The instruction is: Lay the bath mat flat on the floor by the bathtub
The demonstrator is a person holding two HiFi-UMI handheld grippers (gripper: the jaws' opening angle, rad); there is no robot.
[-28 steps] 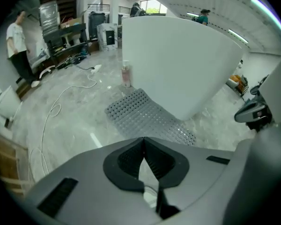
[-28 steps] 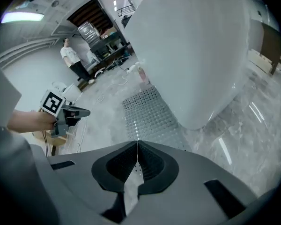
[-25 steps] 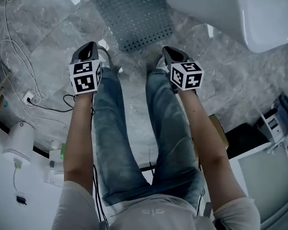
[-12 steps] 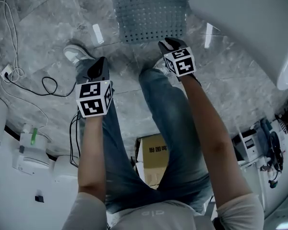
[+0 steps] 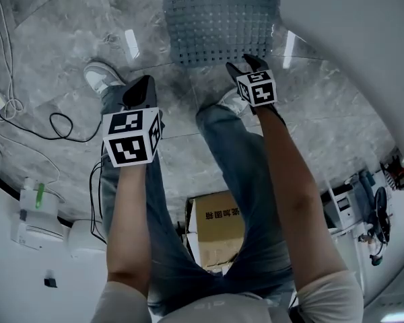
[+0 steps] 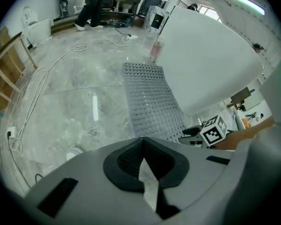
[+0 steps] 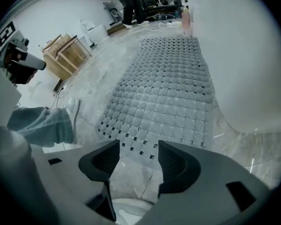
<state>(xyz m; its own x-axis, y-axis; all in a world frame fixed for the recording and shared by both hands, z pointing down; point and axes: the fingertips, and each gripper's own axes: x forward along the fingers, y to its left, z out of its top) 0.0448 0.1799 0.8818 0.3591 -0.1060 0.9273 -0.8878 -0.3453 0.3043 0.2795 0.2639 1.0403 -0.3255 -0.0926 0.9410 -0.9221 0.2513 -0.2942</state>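
The left gripper (image 6: 141,144) has its jaws pressed together, empty. The right gripper (image 7: 138,150) has its jaws opening wide over bare floor (image 7: 131,175). The bath mat (image 7: 164,88) lies flat at frame centre, beside the bathtub (image 7: 253,55) at right.

Matt, perforated bath mat (image 7: 164,88), probably rubber; glossy veined stone floor (image 5: 60,39); smooth, glossy white bathtub (image 6: 210,55).

Cardbd box (image 5: 219,229), wood crate (image 7: 68,54), person (image 6: 94,6) in bkgd
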